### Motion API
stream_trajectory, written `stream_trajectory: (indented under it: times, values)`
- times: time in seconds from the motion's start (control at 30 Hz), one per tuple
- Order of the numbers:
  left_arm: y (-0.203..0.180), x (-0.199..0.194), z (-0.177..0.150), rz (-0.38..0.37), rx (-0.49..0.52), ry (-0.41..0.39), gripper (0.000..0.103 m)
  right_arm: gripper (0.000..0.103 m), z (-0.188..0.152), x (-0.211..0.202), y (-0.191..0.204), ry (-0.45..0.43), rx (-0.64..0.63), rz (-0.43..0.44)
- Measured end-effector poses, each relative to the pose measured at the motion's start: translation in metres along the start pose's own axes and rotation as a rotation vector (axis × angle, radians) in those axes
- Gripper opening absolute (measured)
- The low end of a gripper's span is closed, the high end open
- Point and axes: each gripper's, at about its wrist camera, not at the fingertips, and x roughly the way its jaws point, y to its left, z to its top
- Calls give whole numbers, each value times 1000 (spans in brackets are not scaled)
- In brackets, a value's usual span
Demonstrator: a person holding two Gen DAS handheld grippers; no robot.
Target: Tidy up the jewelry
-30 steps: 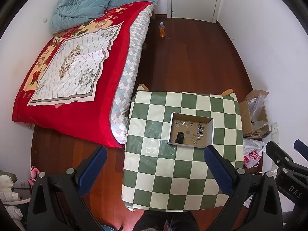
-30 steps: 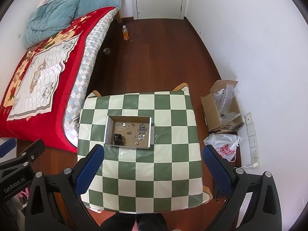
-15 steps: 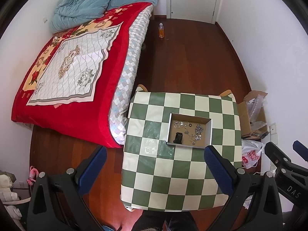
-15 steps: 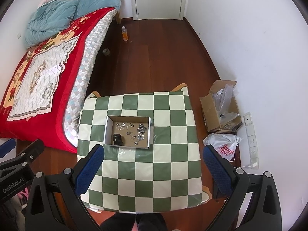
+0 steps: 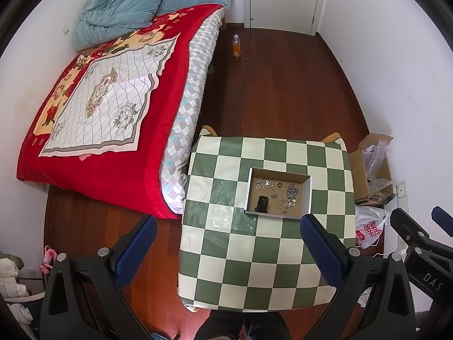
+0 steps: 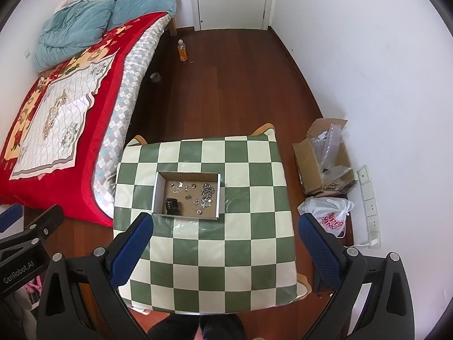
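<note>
A shallow cardboard box point(image 5: 307, 195) point(image 6: 158, 189) sits on a green-and-cream checkered table point(image 5: 263, 255) point(image 6: 226, 240). Inside lie several small silver jewelry pieces point(image 5: 291, 192) point(image 6: 206, 192) and a black watch-like item point(image 5: 262, 204) point(image 6: 172, 206). My left gripper point(image 5: 226, 240) is open and empty, held high above the table's near side. My right gripper point(image 6: 225, 239) is also open and empty, high above the table. The right gripper's body shows at the right edge of the left wrist view point(image 5: 419, 240).
A bed with a red blanket point(image 5: 99, 107) stands left of the table. An orange drink bottle point(image 5: 236, 45) stands on the wooden floor by a white door. An open cardboard carton point(image 6: 325, 158) and a white plastic bag point(image 6: 328, 212) lie on the floor at right by the wall.
Both grippers have drifted slightly up and back, so the table and box sit a little smaller and lower-centred in view. Both stay open and empty.
</note>
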Motion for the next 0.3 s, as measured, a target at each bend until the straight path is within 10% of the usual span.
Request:
stream_trajectory:
  times: [0.3]
  values:
    - [0, -3, 3, -5, -5, -10, 103, 103, 0, 0, 1, 3, -1, 0]
